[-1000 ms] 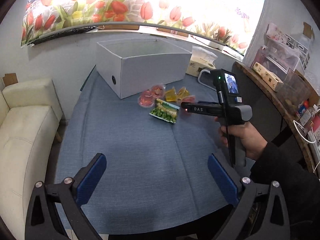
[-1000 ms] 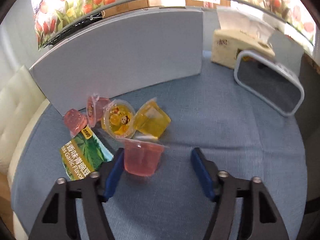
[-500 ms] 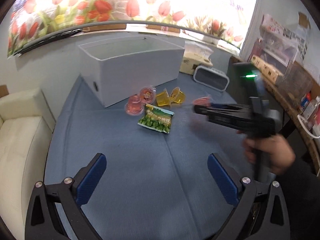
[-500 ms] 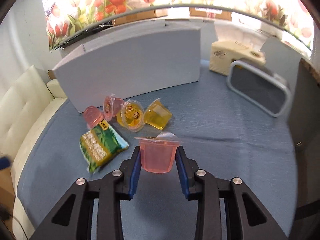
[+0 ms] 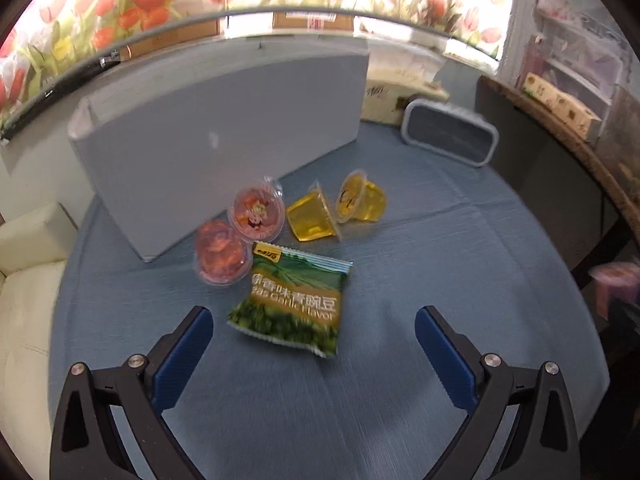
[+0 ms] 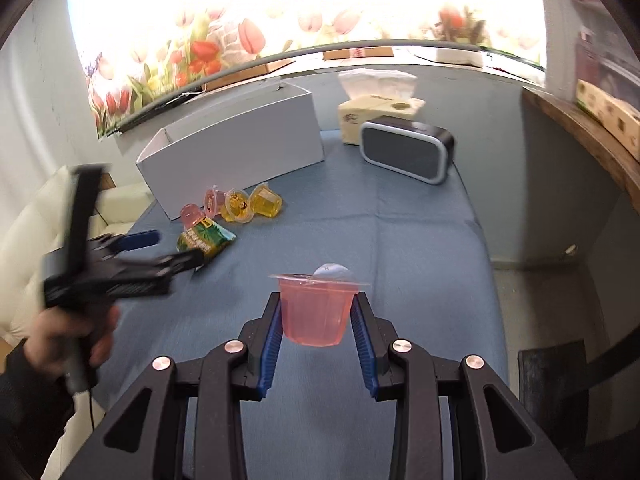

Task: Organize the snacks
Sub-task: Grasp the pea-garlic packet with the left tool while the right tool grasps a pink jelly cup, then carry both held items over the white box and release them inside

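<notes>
My right gripper (image 6: 317, 320) is shut on a pink jelly cup (image 6: 316, 310), held upright above the blue tablecloth (image 6: 400, 248). My left gripper (image 5: 314, 330) is open, just short of a green pea packet (image 5: 294, 306). Behind the packet lie two red jelly cups (image 5: 220, 254) and two yellow jelly cups (image 5: 312, 218), in front of the white box (image 5: 224, 128). In the right wrist view the left gripper (image 6: 160, 248) hovers by the packet (image 6: 204, 238) and the box (image 6: 240, 144) stands behind the cups.
A grey speaker (image 6: 406, 152) and a tissue box (image 6: 376, 112) stand at the back right of the table. A cream sofa (image 5: 24, 280) is on the left. A wooden shelf (image 5: 560, 120) runs along the right.
My right gripper closed on the pink jelly cup, lifted it and drew back from the pile. My left gripper moved forward toward the green packet.
</notes>
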A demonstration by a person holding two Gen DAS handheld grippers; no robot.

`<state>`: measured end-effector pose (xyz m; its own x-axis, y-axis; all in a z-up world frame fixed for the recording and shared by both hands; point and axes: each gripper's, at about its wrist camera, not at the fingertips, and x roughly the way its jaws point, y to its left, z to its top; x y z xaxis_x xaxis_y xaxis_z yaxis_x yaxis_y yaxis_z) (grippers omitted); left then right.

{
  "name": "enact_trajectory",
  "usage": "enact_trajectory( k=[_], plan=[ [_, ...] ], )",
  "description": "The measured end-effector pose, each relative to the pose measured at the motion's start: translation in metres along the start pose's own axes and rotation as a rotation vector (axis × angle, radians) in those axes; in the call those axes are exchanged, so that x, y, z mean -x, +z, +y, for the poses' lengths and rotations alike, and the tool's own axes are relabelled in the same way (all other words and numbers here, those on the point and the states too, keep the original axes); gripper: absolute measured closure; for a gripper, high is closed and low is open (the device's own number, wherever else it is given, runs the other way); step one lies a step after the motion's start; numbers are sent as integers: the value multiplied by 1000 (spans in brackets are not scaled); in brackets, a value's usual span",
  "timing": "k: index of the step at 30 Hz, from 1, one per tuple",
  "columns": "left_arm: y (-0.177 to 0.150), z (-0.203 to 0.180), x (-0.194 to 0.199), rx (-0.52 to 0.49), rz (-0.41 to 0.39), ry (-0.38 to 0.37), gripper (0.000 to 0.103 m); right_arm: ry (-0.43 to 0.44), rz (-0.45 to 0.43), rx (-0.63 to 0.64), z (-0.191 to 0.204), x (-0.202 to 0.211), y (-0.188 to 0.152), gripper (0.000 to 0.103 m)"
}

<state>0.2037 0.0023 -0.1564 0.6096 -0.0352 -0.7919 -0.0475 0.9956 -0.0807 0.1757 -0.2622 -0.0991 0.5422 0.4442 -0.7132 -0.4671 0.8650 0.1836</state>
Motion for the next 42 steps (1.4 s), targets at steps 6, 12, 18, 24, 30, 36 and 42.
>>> enact_trajectory(
  k=[6,12,18,24,30,36,42],
  plan=[
    [0,0,-28,-9,25,45,12,16,0,-12,-2,17,-16,66],
    [-1,6,-29,-6,16,57,35,25,-5,17,7,18,-17,66],
    [-6,15,-17,22,7,31,49,48,-5,26,15,16,-18,66],
    [-13,11,30,57,-55,16,49,75,0,44,24,10,-16,66],
    [-16,18,103,90,-134,-49,49,129,-3,64,42,-10,10,66],
    [-4,29,141,98,-195,-65,48,182,-29,113,73,-30,49,66],
    [41,54,141,128,-248,-69,48,222,-53,138,96,-59,113,66]
  ],
)
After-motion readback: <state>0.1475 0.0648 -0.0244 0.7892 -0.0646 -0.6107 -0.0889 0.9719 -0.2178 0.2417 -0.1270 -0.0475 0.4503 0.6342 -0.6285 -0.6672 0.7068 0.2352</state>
